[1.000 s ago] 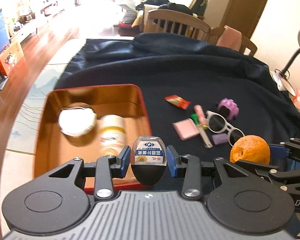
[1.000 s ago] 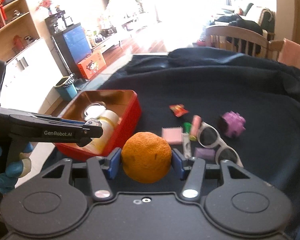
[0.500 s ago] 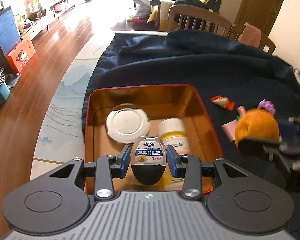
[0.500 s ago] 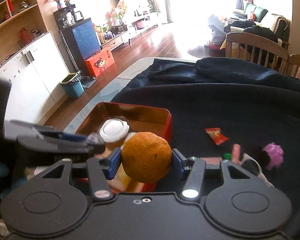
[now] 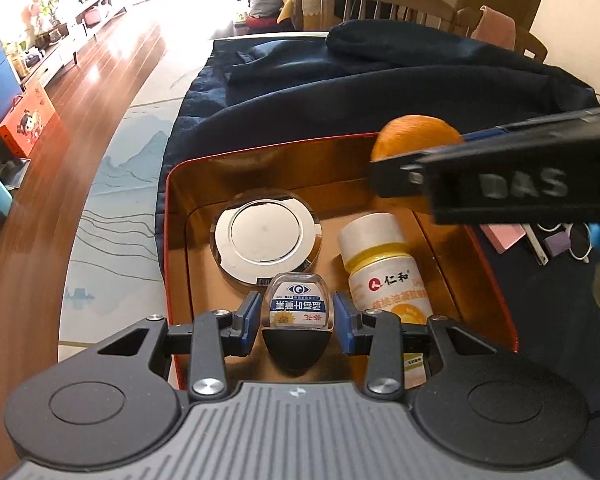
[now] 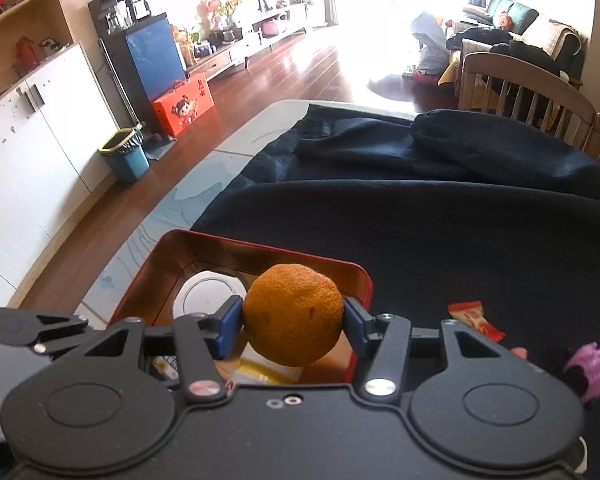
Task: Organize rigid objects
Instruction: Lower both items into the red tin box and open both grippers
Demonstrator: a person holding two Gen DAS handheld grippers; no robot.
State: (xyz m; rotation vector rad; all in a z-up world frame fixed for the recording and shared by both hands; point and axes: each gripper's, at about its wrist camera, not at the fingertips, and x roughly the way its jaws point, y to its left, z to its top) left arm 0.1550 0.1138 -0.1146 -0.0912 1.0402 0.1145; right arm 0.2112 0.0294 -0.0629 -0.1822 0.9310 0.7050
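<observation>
The left gripper (image 5: pixel 296 320) pinches a small clear eye-drop bottle (image 5: pixel 298 312) between its blue pads, one pad against each side; the printed label reads upside down and the dark rounded cap points back toward the camera. The bottle hangs over the near end of a red metal tin (image 5: pixel 172 216), so it seems to be held there ready for setting down inside.

Just beyond these jaws, on the tin's coppery floor, lies a round silver lid or dish (image 5: pixel 266 236), slightly to the left. To the right of the jaws a white and yellow supplement bottle (image 5: pixel 384 276) lies on its side, its cap pointing away. The bare floor directly below the eye-drop bottle looks like the likely landing spot.

The right gripper (image 6: pixel 293 322) clamps an orange (image 6: pixel 294 314), the pads pressing its left and right flanks; the round fruit is held across its widest part, which should keep it from rolling free. It hovers above the tin's far right corner, seen from the left wrist as the fruit peeking over a blurred black finger.

Outside the tin, to the right of the right jaws on the dark blue cloth (image 6: pixel 460 240), a red snack packet (image 6: pixel 474 318) and a purple knobbly toy (image 6: pixel 590 368) wait, not yet sorted.
</observation>
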